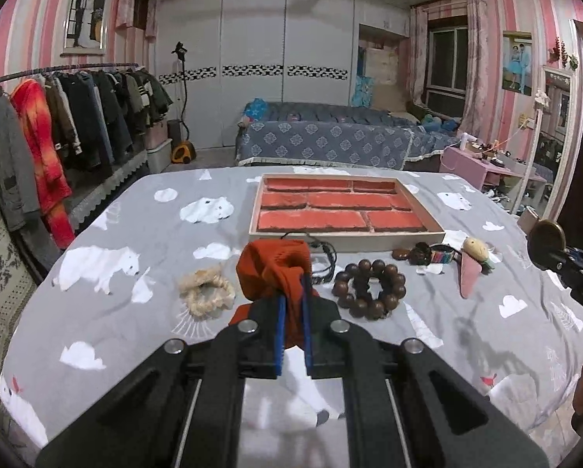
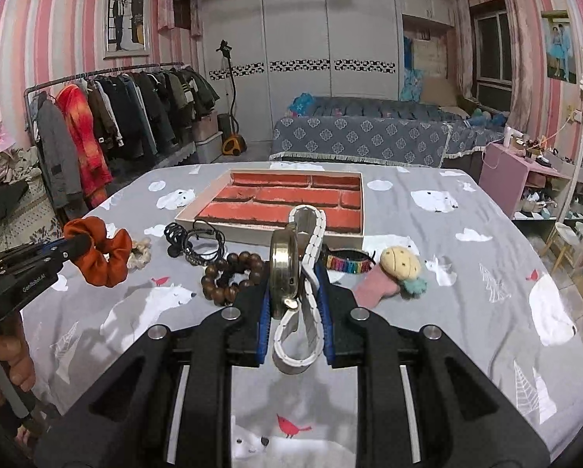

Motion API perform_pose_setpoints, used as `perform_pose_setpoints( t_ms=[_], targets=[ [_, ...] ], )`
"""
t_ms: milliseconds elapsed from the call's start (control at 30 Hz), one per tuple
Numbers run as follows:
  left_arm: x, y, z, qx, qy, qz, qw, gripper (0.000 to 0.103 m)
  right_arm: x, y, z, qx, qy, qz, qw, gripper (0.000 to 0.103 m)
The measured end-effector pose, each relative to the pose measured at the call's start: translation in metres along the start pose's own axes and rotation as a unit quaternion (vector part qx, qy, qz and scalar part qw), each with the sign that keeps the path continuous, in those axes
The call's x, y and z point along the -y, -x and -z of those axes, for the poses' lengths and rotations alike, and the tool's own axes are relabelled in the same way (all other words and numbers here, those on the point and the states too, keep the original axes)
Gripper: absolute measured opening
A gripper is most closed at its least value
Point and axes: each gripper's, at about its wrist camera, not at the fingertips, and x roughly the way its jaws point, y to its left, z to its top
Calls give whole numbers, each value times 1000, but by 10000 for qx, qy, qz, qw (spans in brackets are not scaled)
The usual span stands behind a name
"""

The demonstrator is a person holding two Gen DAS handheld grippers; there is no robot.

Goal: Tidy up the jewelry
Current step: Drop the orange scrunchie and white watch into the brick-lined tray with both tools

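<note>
Jewelry rides clear of the bench so it can be carried to the tray: the left gripper has its jaws pinched on the orange scrunchie, the right gripper narrow-clamped around a white-strapped watch, while the wooden bead bracelet lies behind.

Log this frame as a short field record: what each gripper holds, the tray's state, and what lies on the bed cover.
left gripper: shut on orange scrunchie
right gripper: shut on white-strapped watch
tray: red compartments, nothing in them
loose on the bed cover: wooden bead bracelet, cream scrunchie, black cords, rainbow band, plush clip
</note>
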Motion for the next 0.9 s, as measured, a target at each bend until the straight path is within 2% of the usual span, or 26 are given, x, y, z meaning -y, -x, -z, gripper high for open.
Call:
perform_pose_setpoints(
  t_ms=[367,533,700,767,833,900],
  targets=[
    [-3,-62,-51,49,-136,237,9996,7,13,-60,-36,-150,51,120,9998,21],
    [-6,-108,-71,-145,4,686,9975,7,15,-98,-59,10,322,24,9995,21],
    [-1,-158,-89,-218,-186,443,9986,7,22,-152,-77,-79,462,-7,9989,21],
    [-2,-181,-94,-246,-153,449,9986,7,25,-180,-84,-252,426,-64,9988,22],
    [-2,-205,-94,-368,-143,430,9983,7,29,-210,-90,-446,245,-250,9984,22],
    [-5,-236,-92,-645,-46,421,9970,7,30,-236,-92,-636,211,-179,9976,22]
  ],
)
